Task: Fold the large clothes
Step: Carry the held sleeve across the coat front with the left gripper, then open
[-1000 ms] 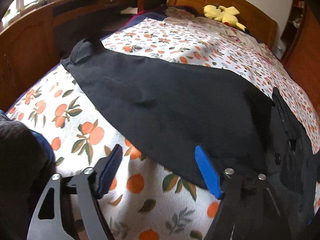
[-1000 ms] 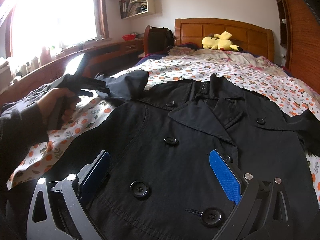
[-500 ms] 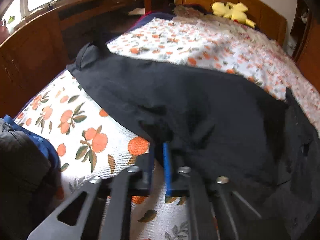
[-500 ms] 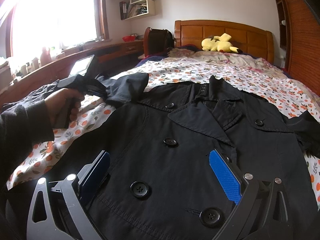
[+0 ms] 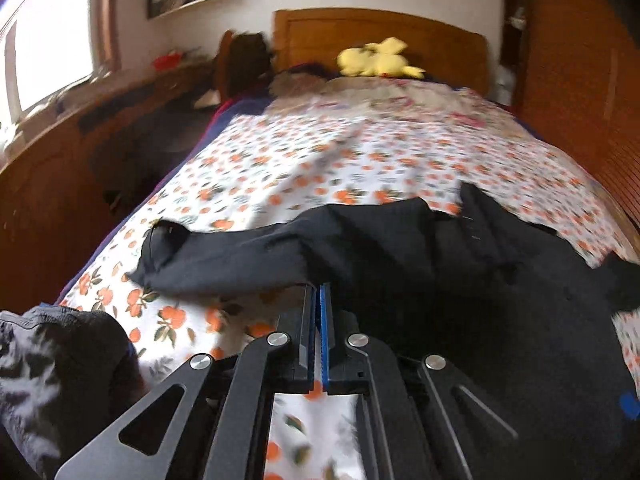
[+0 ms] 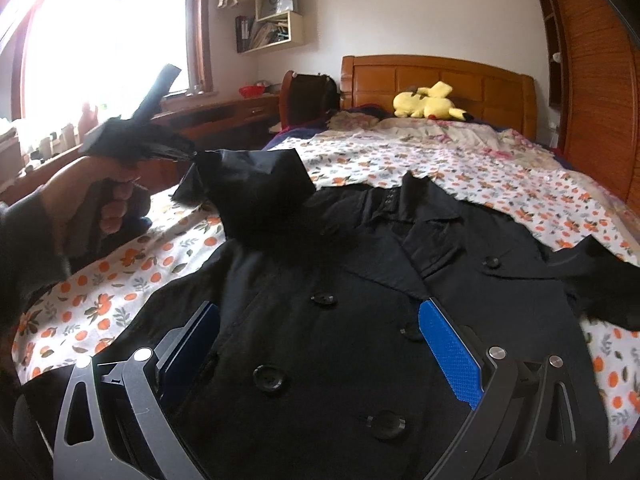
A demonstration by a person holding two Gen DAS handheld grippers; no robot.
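A black double-breasted coat [image 6: 360, 280] lies face up on the bed with its collar toward the headboard. My left gripper [image 5: 317, 292] is shut on the coat's left sleeve [image 5: 248, 256] and holds it lifted off the bedspread. In the right wrist view the left gripper [image 6: 188, 154] shows with the raised sleeve [image 6: 256, 188] hanging from it over the coat's shoulder. My right gripper [image 6: 320, 332] is open just above the coat's buttoned front, holding nothing. The coat's right sleeve [image 6: 600, 280] lies out to the right.
The bedspread [image 6: 460, 168] has an orange-fruit print. A yellow plush toy [image 6: 428, 102] lies by the wooden headboard [image 6: 440, 76]. A wooden desk [image 6: 224, 114] runs along the left under the window. A dark garment heap [image 5: 56, 368] sits at the bed's near left.
My left gripper closed on the sleeve's edge and lifted it up and toward the coat's body. The right gripper stayed in place, open.
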